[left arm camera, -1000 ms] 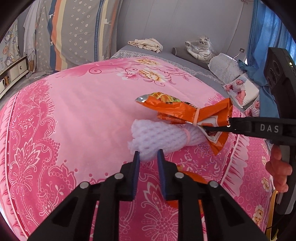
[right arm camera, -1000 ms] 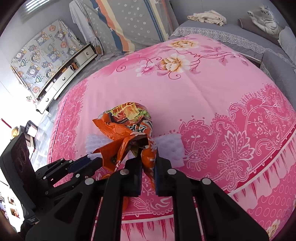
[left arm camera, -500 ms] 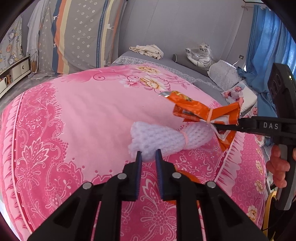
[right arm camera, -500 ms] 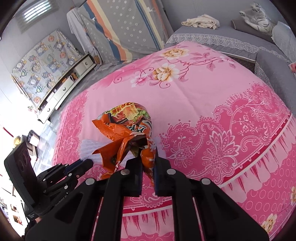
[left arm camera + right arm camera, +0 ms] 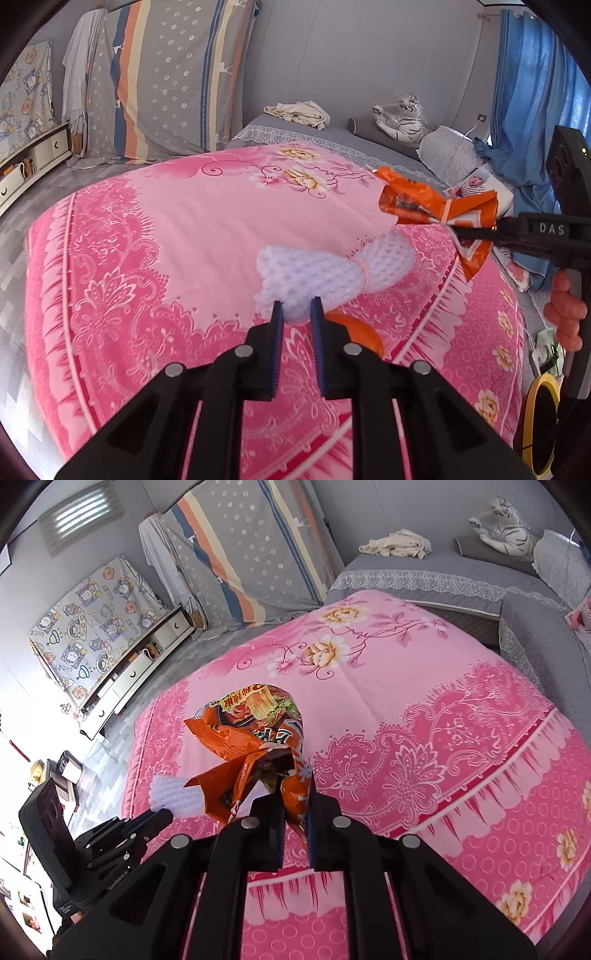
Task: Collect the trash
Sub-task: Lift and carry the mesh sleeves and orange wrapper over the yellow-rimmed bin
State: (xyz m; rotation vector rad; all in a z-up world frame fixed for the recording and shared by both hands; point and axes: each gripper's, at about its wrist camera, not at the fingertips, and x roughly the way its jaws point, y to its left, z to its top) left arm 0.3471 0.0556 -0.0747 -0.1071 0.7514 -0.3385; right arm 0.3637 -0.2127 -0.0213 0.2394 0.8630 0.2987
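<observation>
A bed (image 5: pixel 177 236) under a pink floral cover fills the room's middle. Behind it a grey sofa (image 5: pixel 436 572) with lace trim runs along a pale grey wall (image 5: pixel 369 59). On the sofa lie a crumpled cream cloth (image 5: pixel 299 112), a white toy tiger (image 5: pixel 402 118) and a pale cushion (image 5: pixel 447 151). A striped sheet (image 5: pixel 166 77) hangs on the left; a cartoon-print cloth (image 5: pixel 96 627) hangs above a low white drawer unit (image 5: pixel 140 664). Blue curtains (image 5: pixel 532 96) hang at right in daylight. The floor (image 5: pixel 29 206) is grey.

left wrist: close, down-forward | right wrist: likewise | shared: pink bedspread (image 5: pixel 184 229), probably
</observation>
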